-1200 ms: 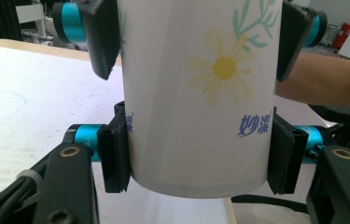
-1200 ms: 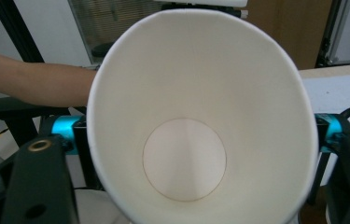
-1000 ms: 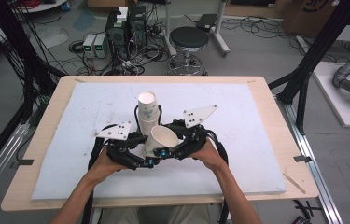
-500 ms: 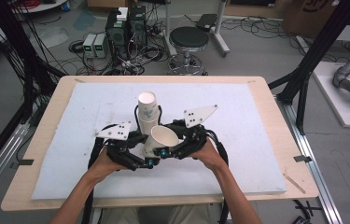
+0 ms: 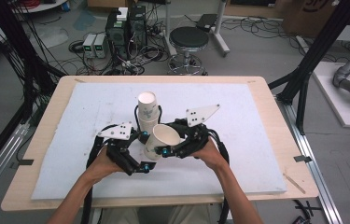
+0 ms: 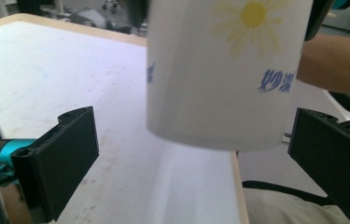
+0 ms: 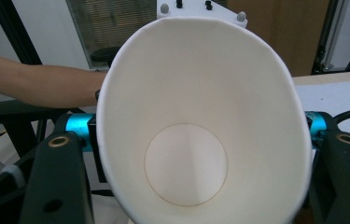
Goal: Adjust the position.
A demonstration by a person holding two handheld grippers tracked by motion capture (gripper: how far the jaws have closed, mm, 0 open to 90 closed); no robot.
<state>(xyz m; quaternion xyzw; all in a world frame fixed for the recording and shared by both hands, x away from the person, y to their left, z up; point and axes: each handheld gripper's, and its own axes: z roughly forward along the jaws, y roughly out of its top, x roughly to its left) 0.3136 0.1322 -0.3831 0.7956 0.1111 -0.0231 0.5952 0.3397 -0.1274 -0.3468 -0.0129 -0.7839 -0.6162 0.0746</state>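
Note:
A white paper cup (image 5: 162,139) with a sun print hangs tilted above the white mat, its mouth facing my right gripper's camera. My right gripper (image 5: 175,143) is shut on its rim end and squeezes the cup (image 7: 200,130) into an oval between the jaws (image 7: 196,186). My left gripper (image 5: 145,150) has just been opening. Its jaws now stand wide on either side of the cup's base (image 6: 224,74) without touching it, so the left gripper (image 6: 196,156) is open. Just behind, an upright paper cup (image 5: 147,108) stands on the mat.
The white foam mat (image 5: 256,121) covers most of the wooden table (image 5: 280,116). Both forearms come in from the table's near edge. On the floor beyond the table are a stool (image 5: 189,39), power boxes and cables.
The left gripper's jaws have spread apart and let go of the tilted cup's base. Both hands and the cup stay where they were.

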